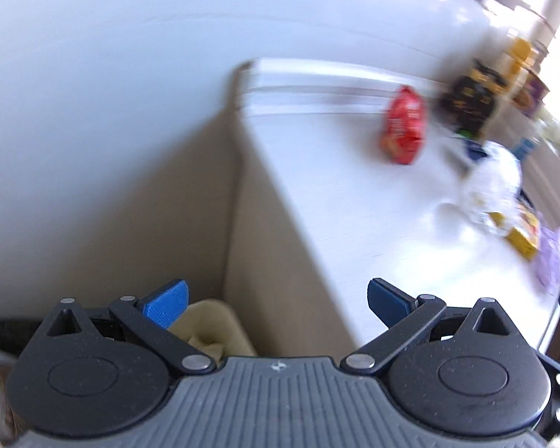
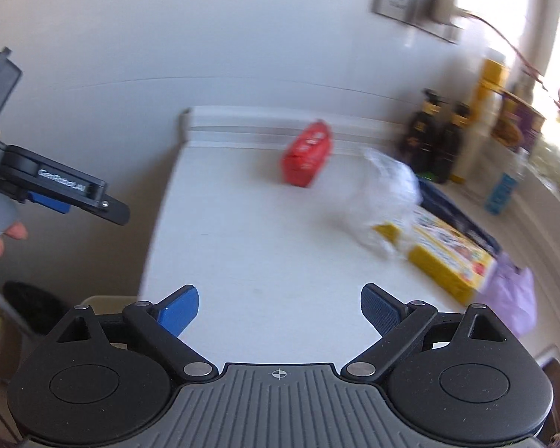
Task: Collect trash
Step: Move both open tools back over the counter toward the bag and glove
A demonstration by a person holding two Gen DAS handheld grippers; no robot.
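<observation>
A red snack packet point(image 2: 307, 158) lies at the back of the white table point(image 2: 242, 254); it also shows in the left wrist view point(image 1: 403, 127). A crumpled clear plastic bag point(image 2: 380, 198) lies right of it, partly over a yellow box point(image 2: 448, 257), and shows in the left wrist view point(image 1: 492, 183). A lilac bag point(image 2: 511, 298) hangs at the table's right edge. My right gripper point(image 2: 279, 308) is open and empty above the table's near edge. My left gripper point(image 1: 278, 298) is open and empty left of the table, over a beige bin point(image 1: 209, 330).
Dark pump bottles point(image 2: 436, 142), a tall yellow container point(image 2: 485, 112) and a blue carton point(image 2: 500, 194) stand at the back right by the wall. A wall socket with a plug point(image 2: 418, 0) is above. The left gripper shows in the right wrist view point(image 2: 67, 194).
</observation>
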